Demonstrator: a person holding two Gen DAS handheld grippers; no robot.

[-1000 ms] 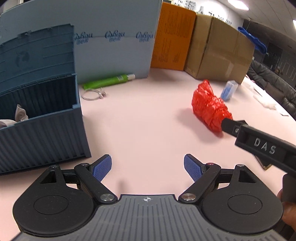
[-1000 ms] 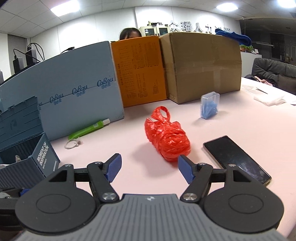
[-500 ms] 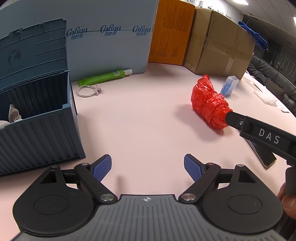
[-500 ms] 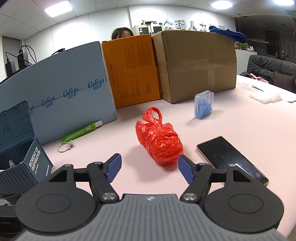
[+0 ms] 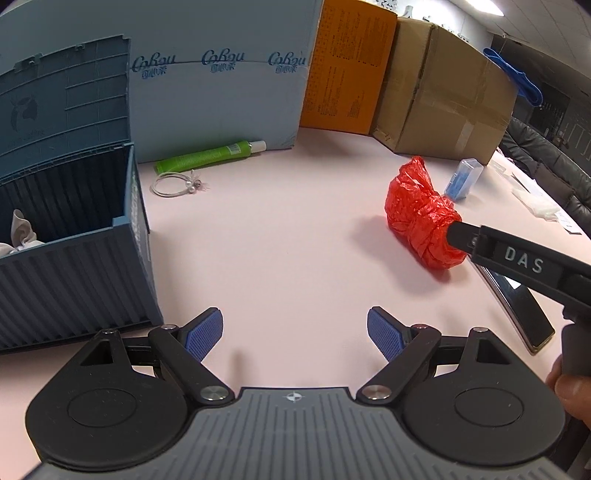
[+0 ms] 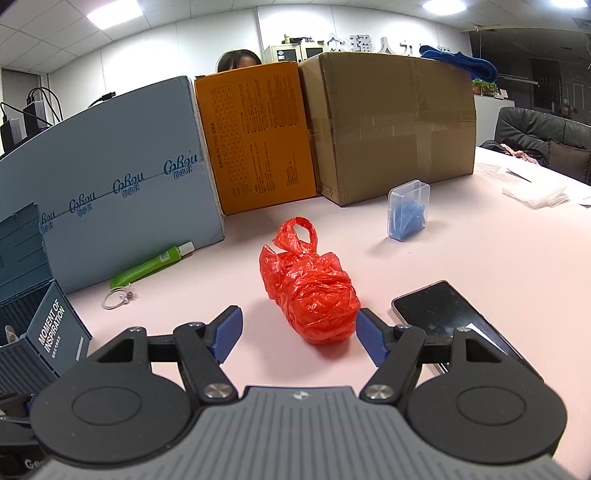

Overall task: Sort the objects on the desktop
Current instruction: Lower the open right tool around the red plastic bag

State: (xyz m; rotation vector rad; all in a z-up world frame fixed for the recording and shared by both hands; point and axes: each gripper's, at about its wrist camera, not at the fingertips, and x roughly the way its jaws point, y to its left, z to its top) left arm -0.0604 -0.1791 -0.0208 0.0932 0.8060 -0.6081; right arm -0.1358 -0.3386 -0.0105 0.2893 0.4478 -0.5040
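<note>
Ceiling lights (image 6: 110, 13) are glowing over a white wall (image 6: 166, 44); a dark sofa (image 6: 543, 142) is sitting beyond the pink table (image 6: 480, 251).

Pink table (image 6: 480, 266) bears red bag (image 6: 310, 295), phone (image 6: 454, 317).

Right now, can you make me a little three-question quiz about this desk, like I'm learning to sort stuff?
1. True or false: the right gripper is squeezing the red bag.
2. Which lies closest to the green tube? A) phone B) ring C) clear box
3. Fill in: the blue bin sits on the ____ side of the left wrist view.

Key
1. False. The jaws stand open, with the bag's near end between the tips and not pressed.
2. B.
3. Left.
</note>
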